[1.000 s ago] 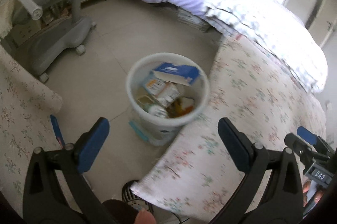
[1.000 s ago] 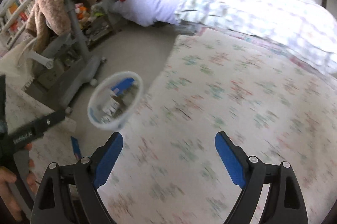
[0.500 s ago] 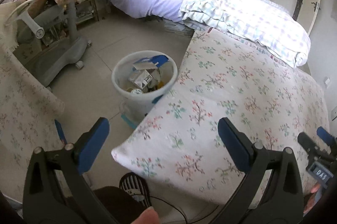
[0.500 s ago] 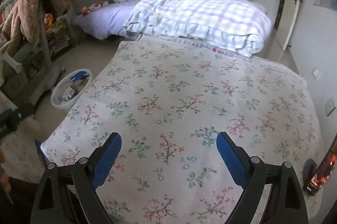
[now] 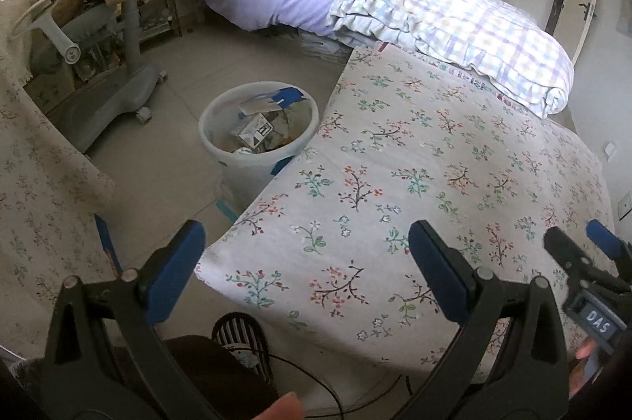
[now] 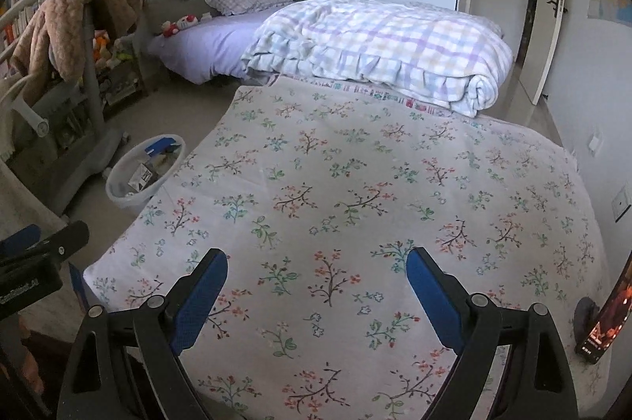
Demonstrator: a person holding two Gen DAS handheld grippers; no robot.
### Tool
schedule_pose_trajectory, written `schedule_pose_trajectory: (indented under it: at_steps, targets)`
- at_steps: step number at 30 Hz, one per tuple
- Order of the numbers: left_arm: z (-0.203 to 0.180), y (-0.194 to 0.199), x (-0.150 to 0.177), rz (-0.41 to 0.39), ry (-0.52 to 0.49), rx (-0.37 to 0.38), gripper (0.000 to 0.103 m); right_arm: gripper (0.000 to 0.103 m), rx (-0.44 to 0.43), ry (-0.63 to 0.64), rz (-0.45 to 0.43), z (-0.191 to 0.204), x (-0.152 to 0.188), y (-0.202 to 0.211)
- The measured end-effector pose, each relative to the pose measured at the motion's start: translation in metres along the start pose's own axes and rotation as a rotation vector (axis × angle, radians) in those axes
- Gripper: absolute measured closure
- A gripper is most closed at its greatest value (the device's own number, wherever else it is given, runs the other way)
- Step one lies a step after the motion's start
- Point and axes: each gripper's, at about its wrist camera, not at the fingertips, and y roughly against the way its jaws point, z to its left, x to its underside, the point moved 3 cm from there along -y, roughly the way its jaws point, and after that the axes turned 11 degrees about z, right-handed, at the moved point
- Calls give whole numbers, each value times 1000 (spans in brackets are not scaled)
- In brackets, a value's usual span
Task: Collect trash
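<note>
A white round trash bin (image 5: 221,128) stands on the floor beside the bed's left edge, filled with cartons and paper; it also shows in the right wrist view (image 6: 118,183). My left gripper (image 5: 306,254) is open and empty, above the near corner of the floral bedsheet (image 5: 434,163), well back from the bin. My right gripper (image 6: 316,278) is open and empty above the floral sheet (image 6: 355,163). No loose trash shows on the sheet.
A folded checked quilt (image 6: 375,41) lies at the sheet's far end. A grey chair (image 5: 114,92) draped with a brown blanket stands left of the bin. A second floral cloth surface (image 5: 35,183) is at near left. A phone (image 6: 604,317) stands at the right edge.
Both grippers have pulled back and risen away from the bin, which now looks smaller and farther. The right view has swung onto the sheet. Both stay open and empty.
</note>
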Motion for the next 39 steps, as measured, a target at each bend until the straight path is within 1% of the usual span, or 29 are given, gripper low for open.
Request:
schedule_pose_trajectory:
  at_steps: [12, 39]
  targets:
    - [-1, -1, 1, 6, -9, 1, 1, 10, -7, 5, 25, 8, 4, -9]
    - [-1, -2, 2, 9, -9, -4, 1, 10, -12, 1, 17, 8, 4, -7]
